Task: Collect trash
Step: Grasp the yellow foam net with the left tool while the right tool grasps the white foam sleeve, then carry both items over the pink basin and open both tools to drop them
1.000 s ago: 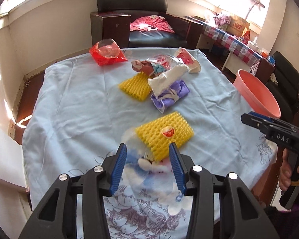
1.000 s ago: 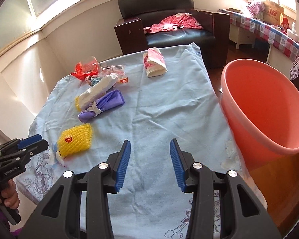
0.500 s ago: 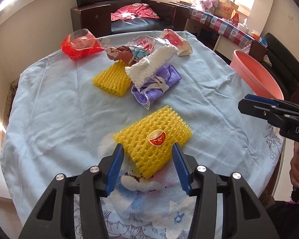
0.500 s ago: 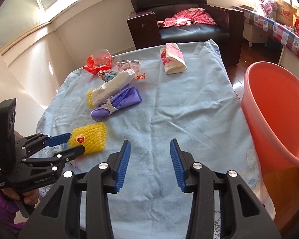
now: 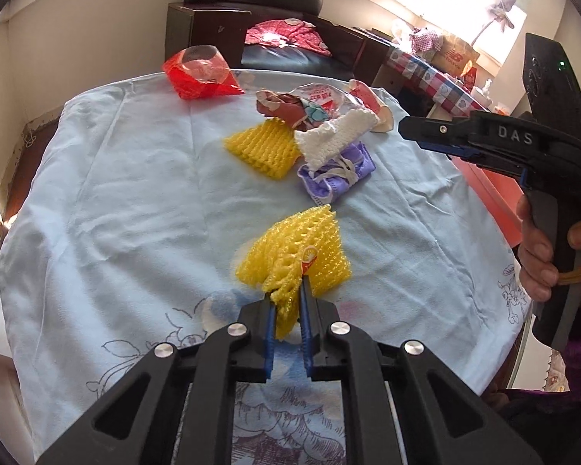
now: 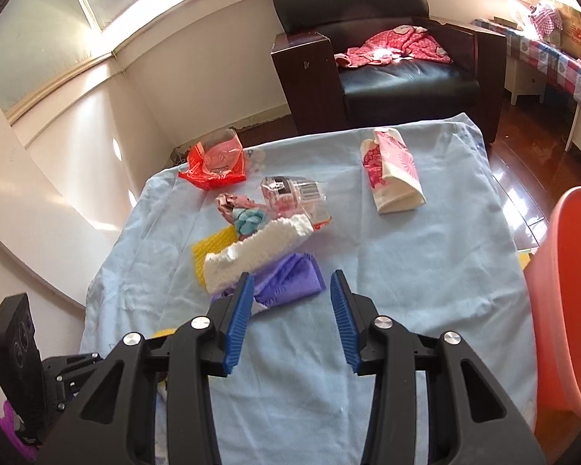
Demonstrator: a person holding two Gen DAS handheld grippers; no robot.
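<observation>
A black leather armchair (image 6: 391, 50) carrying a crumpled red patterned garment (image 6: 395, 48) stands beyond the table's light blue cloth (image 6: 426, 271), while a side table under a checked cover (image 5: 437, 77), bearing a cardboard box (image 5: 455, 52), lines the far wall.

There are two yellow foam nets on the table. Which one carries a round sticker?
The near yellow foam net, pinched in the closing left hand-held gripper. The far yellow foam net, partly under the white net, shows none.
</observation>
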